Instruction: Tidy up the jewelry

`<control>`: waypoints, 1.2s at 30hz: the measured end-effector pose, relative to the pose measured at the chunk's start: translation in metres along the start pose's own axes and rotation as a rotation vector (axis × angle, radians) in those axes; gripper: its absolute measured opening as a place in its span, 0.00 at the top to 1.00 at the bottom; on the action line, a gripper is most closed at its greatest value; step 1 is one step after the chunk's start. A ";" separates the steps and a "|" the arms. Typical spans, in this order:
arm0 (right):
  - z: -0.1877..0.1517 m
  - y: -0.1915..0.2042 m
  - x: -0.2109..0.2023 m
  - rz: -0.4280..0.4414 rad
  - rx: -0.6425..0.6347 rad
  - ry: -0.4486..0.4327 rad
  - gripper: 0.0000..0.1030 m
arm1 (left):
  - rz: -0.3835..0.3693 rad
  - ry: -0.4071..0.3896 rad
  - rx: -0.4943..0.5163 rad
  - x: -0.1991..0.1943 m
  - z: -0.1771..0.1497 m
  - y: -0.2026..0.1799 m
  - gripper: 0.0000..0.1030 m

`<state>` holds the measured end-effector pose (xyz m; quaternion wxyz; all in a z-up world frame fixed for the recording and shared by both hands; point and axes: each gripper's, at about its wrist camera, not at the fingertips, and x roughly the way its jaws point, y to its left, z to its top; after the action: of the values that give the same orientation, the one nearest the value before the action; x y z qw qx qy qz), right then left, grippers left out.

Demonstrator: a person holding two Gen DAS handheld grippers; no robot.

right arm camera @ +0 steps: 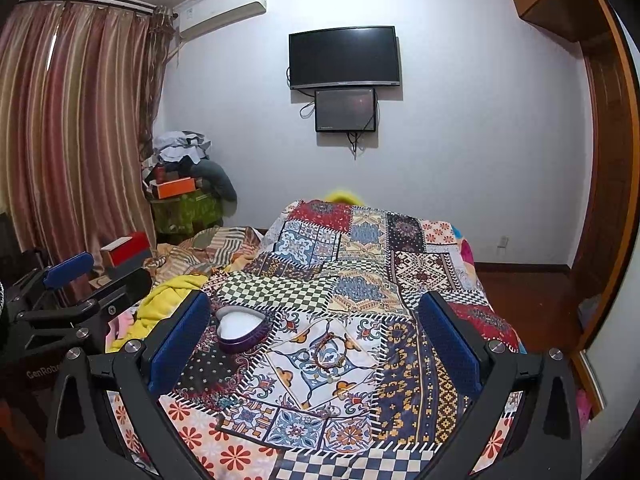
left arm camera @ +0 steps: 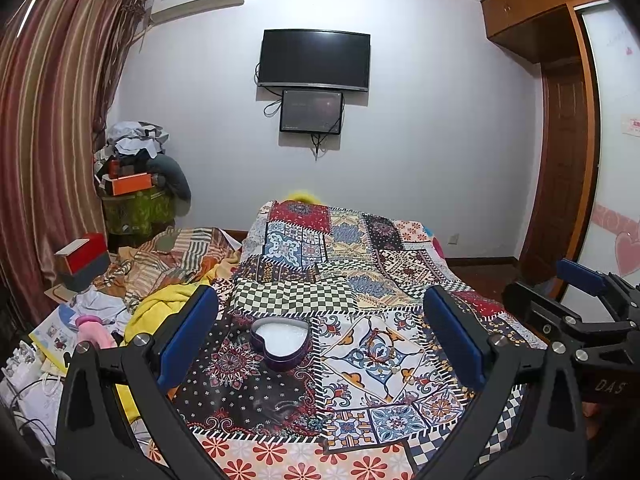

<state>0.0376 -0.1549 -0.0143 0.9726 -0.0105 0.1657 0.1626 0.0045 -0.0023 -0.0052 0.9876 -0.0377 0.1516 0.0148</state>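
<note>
Heart-shaped purple tin [left arm camera: 281, 344] and a beaded cord bracelet [right arm camera: 329, 350] lying apart on a busy patchwork quilt [left arm camera: 360, 272].

The tin lies open, showing white padding inside. The thin bracelet nearly vanishes into the quilt's print — its beads are hard to make out. Left gripper [left arm camera: 320, 334] and right gripper [right arm camera: 316, 334], blue-padded, spread wide and empty.

Both wrist views face the television wall low over the bed [left arm camera: 360, 280] — side by side.
</note>
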 end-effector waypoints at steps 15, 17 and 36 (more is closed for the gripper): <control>-0.032 -0.031 0.046 -0.072 0.005 0.189 0.00 | 0.060 0.143 0.002 0.048 -0.019 0.018 0.00; -0.044 -0.035 0.058 -0.074 0.002 0.261 0.00 | 0.064 0.192 0.017 0.060 -0.028 0.020 0.00; -0.105 -0.030 0.107 0.101 0.070 0.547 0.22 | -0.056 0.640 -0.097 0.138 -0.129 0.052 0.09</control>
<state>0.1095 -0.1580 -0.1494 0.8822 -0.0123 0.4280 0.1960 0.0954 0.0422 -0.1733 0.8870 -0.0914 0.4523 -0.0179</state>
